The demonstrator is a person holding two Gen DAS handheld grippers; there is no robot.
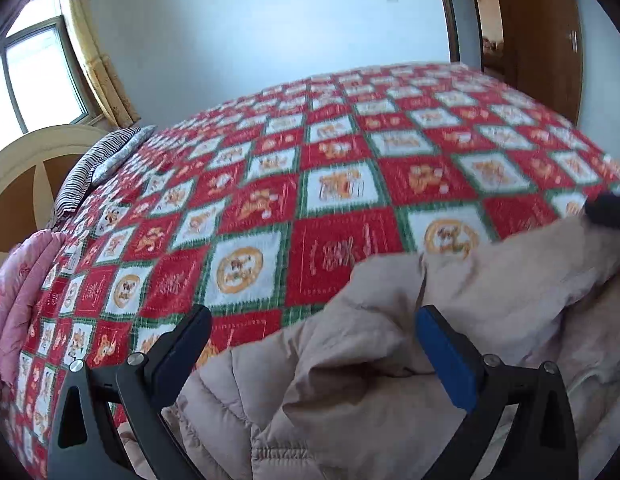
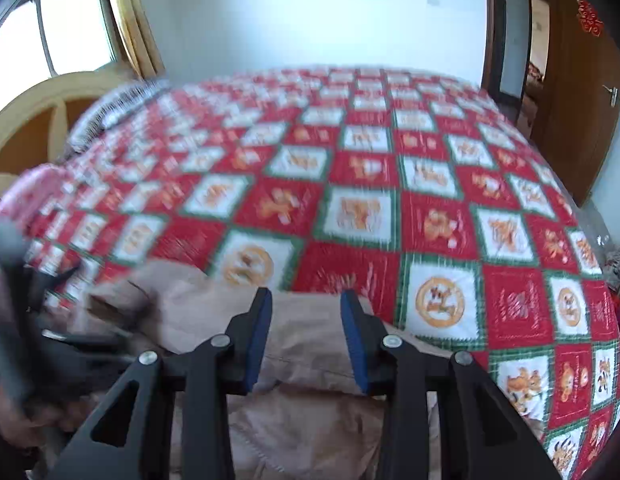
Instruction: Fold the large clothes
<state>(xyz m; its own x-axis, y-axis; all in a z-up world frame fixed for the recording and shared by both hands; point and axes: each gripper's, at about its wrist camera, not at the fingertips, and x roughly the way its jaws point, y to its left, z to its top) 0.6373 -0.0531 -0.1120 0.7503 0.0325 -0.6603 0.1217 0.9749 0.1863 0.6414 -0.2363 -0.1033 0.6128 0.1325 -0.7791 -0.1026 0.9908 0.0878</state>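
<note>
Jacket (image 1: 389, 360) lies bunched under both tools, left tool (image 1: 313, 328) and right tool (image 2: 306, 312) gaping apart, empty; next comes gripping an edge to spread it.

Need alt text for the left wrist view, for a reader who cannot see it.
A beige puffer coat lies bunched at the near edge of a bed under a red, white and green checked bedspread, with the left claw wide open over it, gripping nothing. A window with yellow curtains is far left, a wooden door far right.
</note>
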